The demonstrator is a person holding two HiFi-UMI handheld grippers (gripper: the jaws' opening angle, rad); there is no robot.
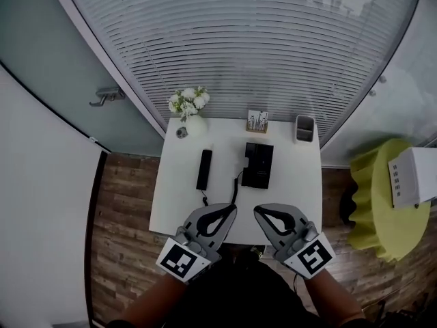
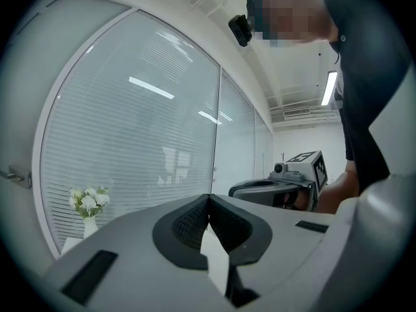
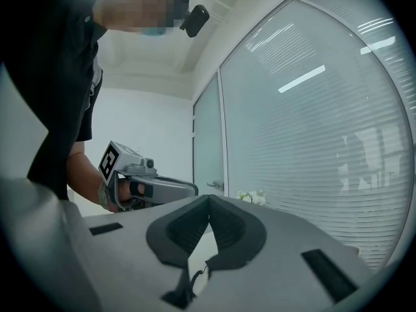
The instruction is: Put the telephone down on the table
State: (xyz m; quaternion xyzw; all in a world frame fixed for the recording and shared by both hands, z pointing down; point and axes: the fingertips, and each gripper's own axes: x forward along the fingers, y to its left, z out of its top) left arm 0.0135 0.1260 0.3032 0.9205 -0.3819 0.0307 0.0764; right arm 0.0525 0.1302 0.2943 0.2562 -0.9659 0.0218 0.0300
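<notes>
Telephone handset lay flat on the table, at 9 o'clock of its base, w/ the cord trailing toward 6 o'clock. Vase of white flowers sat at the 11 o'clock corner. Left hand-held gripper and right hand-held gripper hovered over the table's 6 o'clock edge, both w/ jaws closed, nothing btwn them. Put-down looked done. Any pull-back should go straight toward 6 o'clock, clear of the cord, so the handset isn't dragged.
</notes>
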